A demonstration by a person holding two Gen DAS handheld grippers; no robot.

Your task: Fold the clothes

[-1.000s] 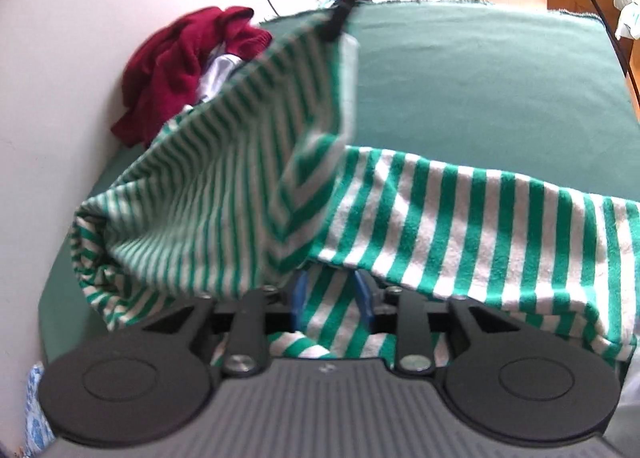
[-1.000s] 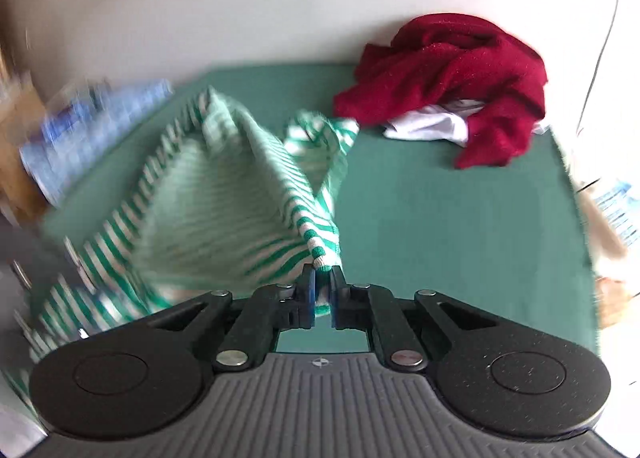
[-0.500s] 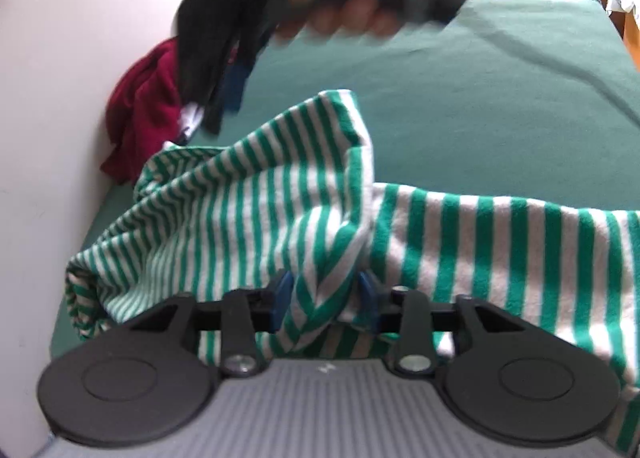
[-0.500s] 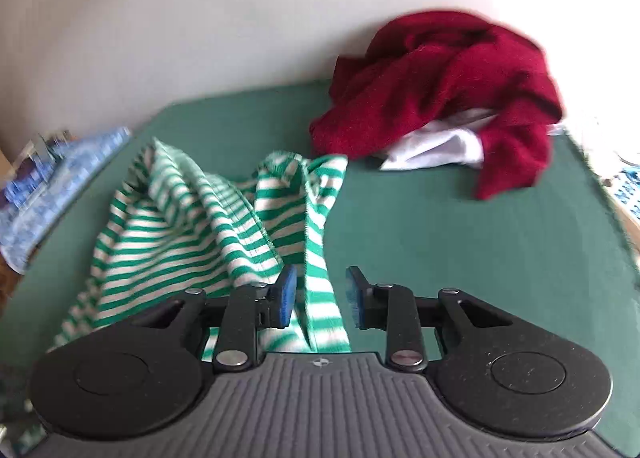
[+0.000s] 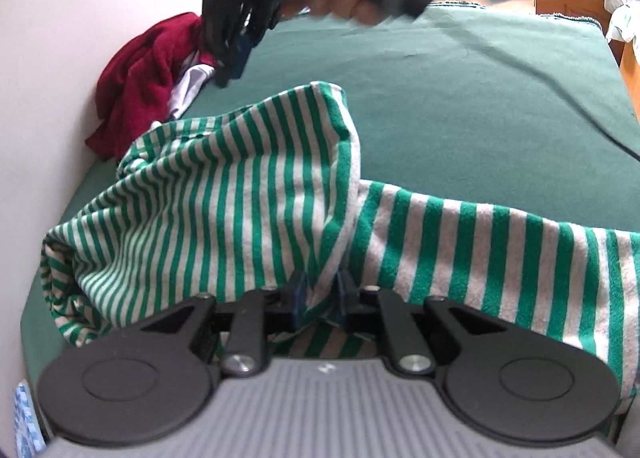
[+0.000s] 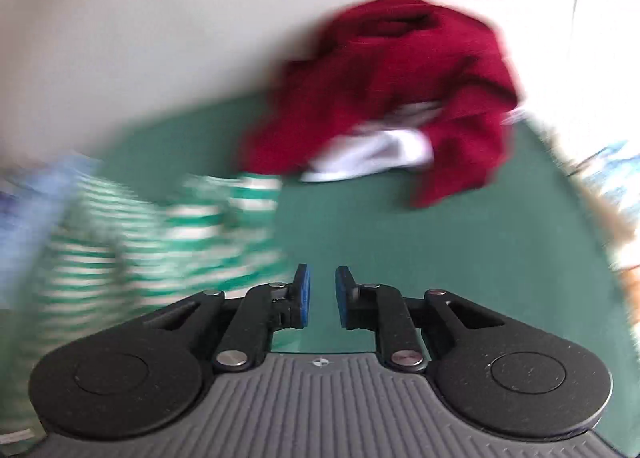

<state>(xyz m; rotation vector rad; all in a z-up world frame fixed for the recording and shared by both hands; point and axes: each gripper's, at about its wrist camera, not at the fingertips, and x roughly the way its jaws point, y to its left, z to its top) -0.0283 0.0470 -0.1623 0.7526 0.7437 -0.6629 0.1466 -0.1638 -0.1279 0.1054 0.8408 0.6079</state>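
Jaws closing on rumpled green-and-white striped shirt [image 5: 248,193], folded over itself.

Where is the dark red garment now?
The dark red garment lies bunched against the wall, at the left in the left wrist view, over a white cloth, beyond the striped shirt.

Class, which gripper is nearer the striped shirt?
Left. The left gripper is closing with the striped shirt between its pads; the right gripper, closing empty, is apart, beside it.
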